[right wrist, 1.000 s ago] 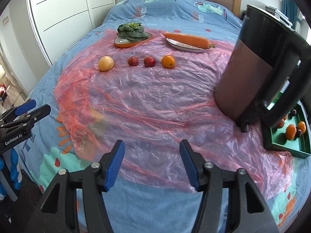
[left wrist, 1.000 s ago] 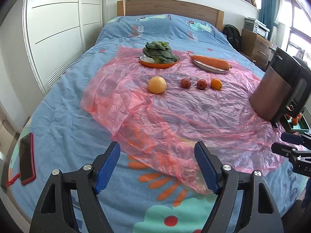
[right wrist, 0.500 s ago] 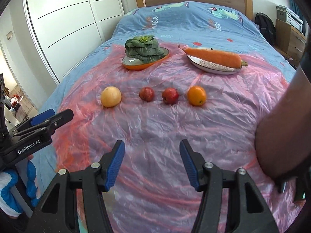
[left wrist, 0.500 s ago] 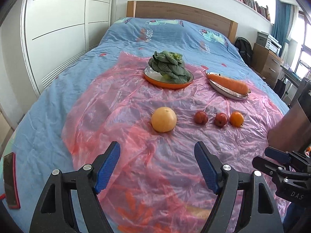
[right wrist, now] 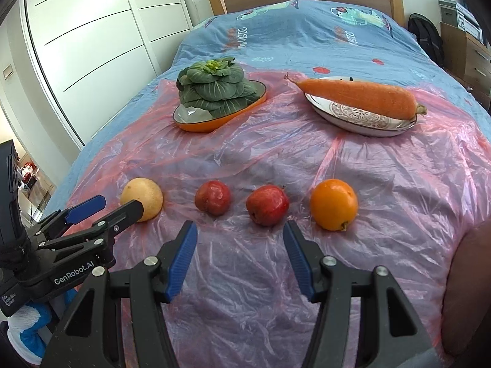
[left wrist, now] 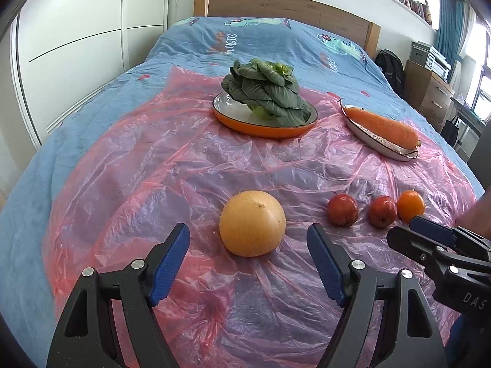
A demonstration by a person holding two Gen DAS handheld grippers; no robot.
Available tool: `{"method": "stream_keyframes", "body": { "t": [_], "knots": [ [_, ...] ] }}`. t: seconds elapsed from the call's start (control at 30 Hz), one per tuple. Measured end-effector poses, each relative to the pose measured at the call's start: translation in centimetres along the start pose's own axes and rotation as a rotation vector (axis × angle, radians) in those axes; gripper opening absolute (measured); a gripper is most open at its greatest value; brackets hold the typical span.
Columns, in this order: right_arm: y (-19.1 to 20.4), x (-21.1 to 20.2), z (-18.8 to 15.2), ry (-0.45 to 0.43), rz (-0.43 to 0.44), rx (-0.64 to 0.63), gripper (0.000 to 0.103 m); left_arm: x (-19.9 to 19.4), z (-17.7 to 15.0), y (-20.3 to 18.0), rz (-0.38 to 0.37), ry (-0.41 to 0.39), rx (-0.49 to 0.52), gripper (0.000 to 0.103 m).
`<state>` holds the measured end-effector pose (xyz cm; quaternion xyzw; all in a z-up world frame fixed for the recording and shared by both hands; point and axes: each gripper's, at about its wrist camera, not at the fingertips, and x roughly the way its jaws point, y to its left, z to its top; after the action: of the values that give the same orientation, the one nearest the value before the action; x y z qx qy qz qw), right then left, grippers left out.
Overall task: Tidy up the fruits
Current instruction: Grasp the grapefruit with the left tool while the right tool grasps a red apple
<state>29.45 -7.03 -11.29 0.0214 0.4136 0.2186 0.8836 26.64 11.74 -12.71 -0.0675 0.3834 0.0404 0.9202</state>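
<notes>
Pink plastic sheet (left wrist: 184,165) over blue cartoon-print bedspread (left wrist: 270,40); orange-rimmed plate (left wrist: 260,127).

Bright daylight from right-side windows; sharp focus, fisheye-warped dark corners.

You have a big yellow fruit (left wrist: 252,223) just ahead of your left gripper (left wrist: 248,247); two red fruits (right wrist: 212,197) (right wrist: 267,205) and an orange (right wrist: 333,204) sit in a row before your right gripper (right wrist: 240,242).
</notes>
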Motion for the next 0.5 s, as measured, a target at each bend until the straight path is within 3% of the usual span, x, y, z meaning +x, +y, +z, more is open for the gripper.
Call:
{"method": "stream_keyframes", "body": {
  "t": [0.27,0.5],
  "knots": [
    [-0.4,1.8,0.6,0.005,-0.018,-0.007,0.081,1.7,-0.1,1.8,-0.065,0.033,-0.091,0.074],
    [-0.4,2.6,0.9,0.001,-0.03,-0.014,0.078,2.7,0.0,2.0,-0.081,0.04,-0.096,0.074]
  ]
}}
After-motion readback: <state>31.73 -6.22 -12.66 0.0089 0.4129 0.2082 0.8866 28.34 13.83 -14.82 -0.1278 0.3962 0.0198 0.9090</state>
